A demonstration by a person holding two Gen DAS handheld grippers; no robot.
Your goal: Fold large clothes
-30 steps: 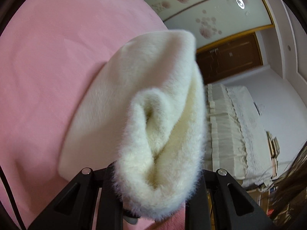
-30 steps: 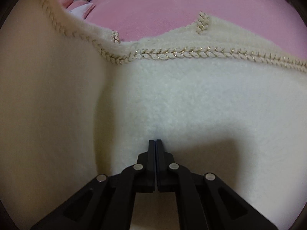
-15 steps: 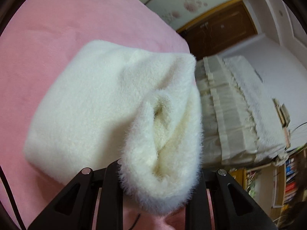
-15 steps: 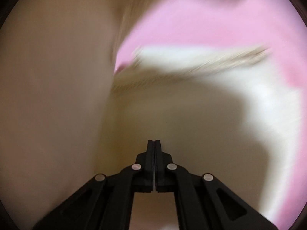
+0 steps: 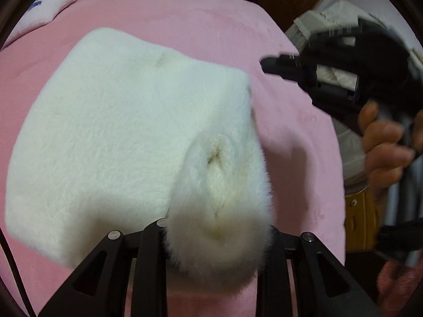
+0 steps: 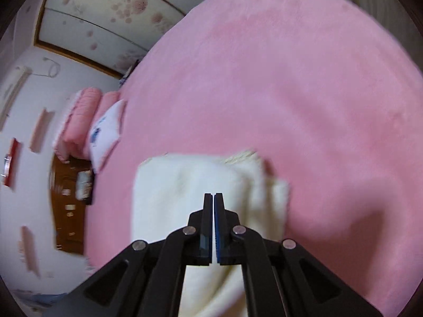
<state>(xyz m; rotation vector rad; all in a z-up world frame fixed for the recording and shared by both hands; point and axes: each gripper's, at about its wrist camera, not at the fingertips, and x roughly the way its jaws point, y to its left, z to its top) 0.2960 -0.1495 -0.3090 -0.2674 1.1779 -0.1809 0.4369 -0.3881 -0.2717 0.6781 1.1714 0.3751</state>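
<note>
A fluffy white garment (image 5: 127,121) lies folded into a thick pad on the pink bed (image 5: 206,21). My left gripper (image 5: 216,237) is shut on a bunched edge of the garment, which fills the gap between its fingers and hides the tips. My right gripper (image 6: 213,198) is shut and empty, held above the garment (image 6: 185,190). The right gripper also shows in the left wrist view (image 5: 267,66), in a hand at the right, clear of the cloth.
Pink pillows (image 6: 87,121) and a white cushion (image 6: 105,132) lie at the head of the bed. A wooden cabinet (image 6: 68,206) stands beside it. Another bed with a cream cover (image 5: 330,15) is past the right edge.
The left gripper has lowered the held edge, and the garment now lies flat and folded. The right gripper has pulled back from inside the fold and risen above the bed.
</note>
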